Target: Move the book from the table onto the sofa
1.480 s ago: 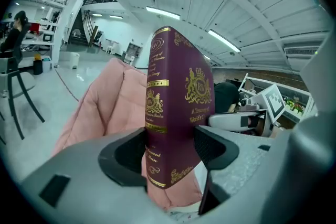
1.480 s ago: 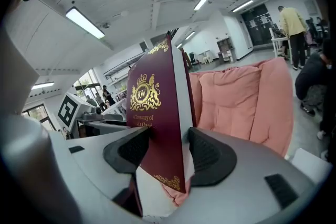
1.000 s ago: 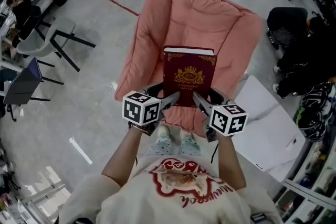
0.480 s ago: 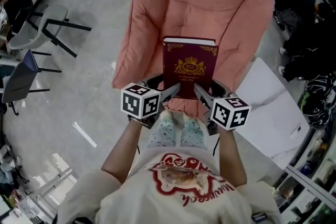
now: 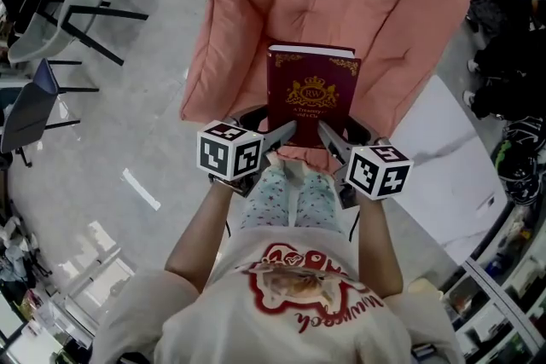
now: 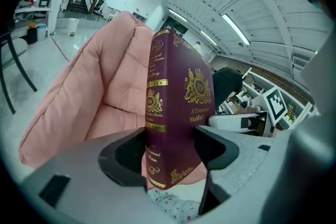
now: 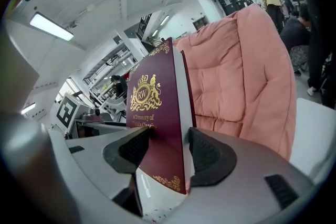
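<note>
The left gripper [image 6: 170, 155] has its jaws spread wide and pressed on the spine-side lower corner of the book [image 5: 311, 94]. The right gripper [image 7: 164, 152] clamps the page-side lower corner the same way. In the head view the jaws hide the book's bottom edge, so I cannot tell whether it touches the pink sofa [image 5: 256, 13]. The book stands upright at frame centre, just above both grippers, with sofa cushion behind it.

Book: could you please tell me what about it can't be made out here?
- Lower corners of book, head view: behind left gripper and right gripper.
- Full title: too small in head view, partly jaw-covered in gripper views.
- Back cover, any contact with sofa: faces away everywhere.
</note>
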`<state>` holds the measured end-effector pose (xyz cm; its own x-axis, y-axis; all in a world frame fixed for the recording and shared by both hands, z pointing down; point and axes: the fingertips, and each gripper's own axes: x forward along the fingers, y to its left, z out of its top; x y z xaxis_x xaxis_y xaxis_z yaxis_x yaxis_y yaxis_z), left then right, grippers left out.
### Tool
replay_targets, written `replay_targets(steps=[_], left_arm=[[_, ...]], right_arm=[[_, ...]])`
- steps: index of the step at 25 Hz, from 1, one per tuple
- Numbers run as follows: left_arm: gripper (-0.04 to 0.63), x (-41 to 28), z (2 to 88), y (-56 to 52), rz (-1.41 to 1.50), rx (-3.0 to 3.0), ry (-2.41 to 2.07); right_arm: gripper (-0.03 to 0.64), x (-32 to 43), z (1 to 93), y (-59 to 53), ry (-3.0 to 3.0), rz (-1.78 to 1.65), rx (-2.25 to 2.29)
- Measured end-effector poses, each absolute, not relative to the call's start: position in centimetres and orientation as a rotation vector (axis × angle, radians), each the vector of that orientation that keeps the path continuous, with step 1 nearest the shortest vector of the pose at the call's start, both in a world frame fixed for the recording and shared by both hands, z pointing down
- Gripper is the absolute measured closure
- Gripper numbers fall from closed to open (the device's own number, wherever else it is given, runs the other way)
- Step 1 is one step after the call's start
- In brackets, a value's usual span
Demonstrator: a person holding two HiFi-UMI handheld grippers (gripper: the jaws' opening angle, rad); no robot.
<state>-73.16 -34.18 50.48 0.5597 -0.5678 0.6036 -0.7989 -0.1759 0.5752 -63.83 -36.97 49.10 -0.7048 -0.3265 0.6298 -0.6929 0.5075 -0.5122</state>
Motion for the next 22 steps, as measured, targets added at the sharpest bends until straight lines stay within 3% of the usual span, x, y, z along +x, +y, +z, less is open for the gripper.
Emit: replay_targets(steps=[22], left_arm=[[0.296,-73.6,58.4,-33.6,0.351,1.741,-1.101]], right_arm=[[0.376,-64.4,57.4,-36.6,-2.18,1.203,0.784]])
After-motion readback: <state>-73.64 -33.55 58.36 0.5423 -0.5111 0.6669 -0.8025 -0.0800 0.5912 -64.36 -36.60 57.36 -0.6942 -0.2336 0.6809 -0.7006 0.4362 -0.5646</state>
